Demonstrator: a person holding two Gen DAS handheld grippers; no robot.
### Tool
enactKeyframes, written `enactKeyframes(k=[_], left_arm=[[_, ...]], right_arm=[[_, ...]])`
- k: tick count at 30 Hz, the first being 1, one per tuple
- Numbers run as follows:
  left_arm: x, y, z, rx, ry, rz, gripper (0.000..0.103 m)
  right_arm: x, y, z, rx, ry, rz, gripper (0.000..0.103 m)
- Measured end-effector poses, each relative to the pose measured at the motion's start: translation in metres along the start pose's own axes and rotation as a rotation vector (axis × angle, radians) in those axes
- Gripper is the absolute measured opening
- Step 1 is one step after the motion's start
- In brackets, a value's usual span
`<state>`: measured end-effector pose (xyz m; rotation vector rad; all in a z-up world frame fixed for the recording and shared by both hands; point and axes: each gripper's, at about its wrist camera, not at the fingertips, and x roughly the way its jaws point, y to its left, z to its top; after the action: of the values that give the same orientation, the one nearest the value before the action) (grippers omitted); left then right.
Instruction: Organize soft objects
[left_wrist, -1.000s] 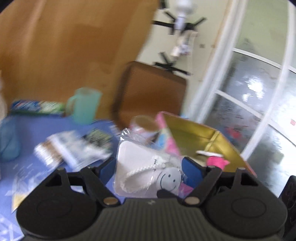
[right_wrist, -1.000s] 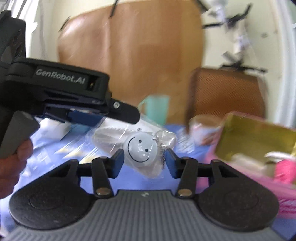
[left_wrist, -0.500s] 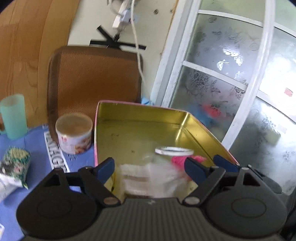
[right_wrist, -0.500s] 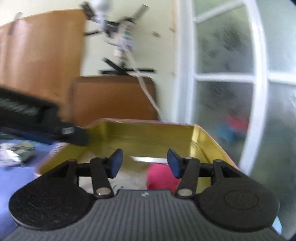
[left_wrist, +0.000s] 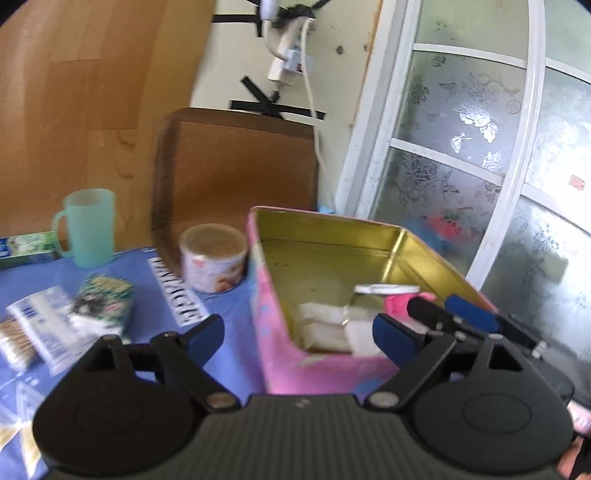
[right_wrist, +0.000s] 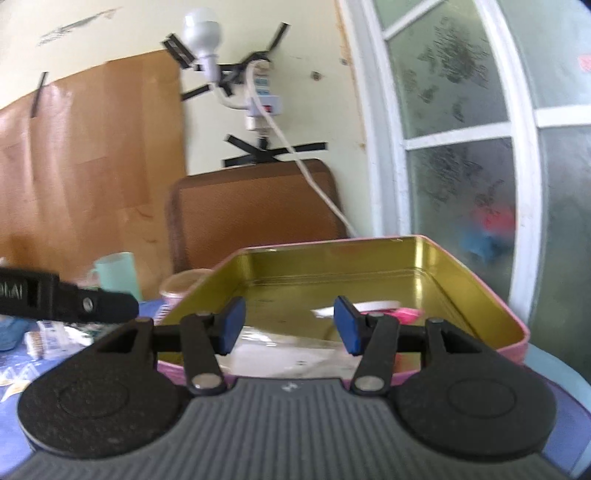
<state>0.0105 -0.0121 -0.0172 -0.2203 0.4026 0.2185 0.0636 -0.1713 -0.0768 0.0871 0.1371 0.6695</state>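
Pink on the outside and gold within, the open tin (left_wrist: 295, 354) stands on the blue tablecloth (left_wrist: 229, 317) by the frosted window (left_wrist: 480, 155). Inside it lie white soft packets (left_wrist: 328, 325), a pink fluffy thing (left_wrist: 397, 301) and a white lid-like disc (left_wrist: 386, 288); in the right wrist view a clear plastic bag (right_wrist: 295, 350) lies at the tin's near end. The left gripper (left_wrist: 299, 330) hangs over the tin's near corner, its jaws wide and opening, nothing pinched between them. The right gripper (right_wrist: 290, 326) reaches over the tin's near rim, jaws partly spread and holding nothing. Left of the tin stand a small round tub (left_wrist: 212, 258) and a green mug (left_wrist: 88, 227); nearer lie a green snack packet (left_wrist: 105, 301) and a pack of cotton swabs (left_wrist: 33, 332). Behind the tub, a brown tray (left_wrist: 236, 166) leans on the wall.
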Motion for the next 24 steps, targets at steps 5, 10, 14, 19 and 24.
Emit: enactKeyframes(k=[5, 10, 14, 19, 24], left_arm=[[-0.023, 0.028, -0.022, -0.001, 0.005, 0.091, 0.091], [-0.038, 0.065, -0.043, -0.030, 0.022, 0.205, 0.092], [-0.045, 0.099, -0.058, -0.072, 0.040, 0.305, 0.092], [-0.058, 0.138, -0.072, -0.136, 0.013, 0.424, 0.092], [-0.076, 0.175, -0.075, -0.354, -0.064, 0.362, 0.092]], right_arm=[[0.000, 0.028, -0.002, -0.030, 0.011, 0.071, 0.056], [0.003, 0.060, -0.008, -0.081, 0.036, 0.153, 0.056], [0.011, 0.088, -0.015, -0.139, 0.090, 0.231, 0.056], [0.035, 0.122, -0.016, -0.180, 0.177, 0.340, 0.057], [0.089, 0.163, -0.005, -0.152, 0.245, 0.389, 0.085]])
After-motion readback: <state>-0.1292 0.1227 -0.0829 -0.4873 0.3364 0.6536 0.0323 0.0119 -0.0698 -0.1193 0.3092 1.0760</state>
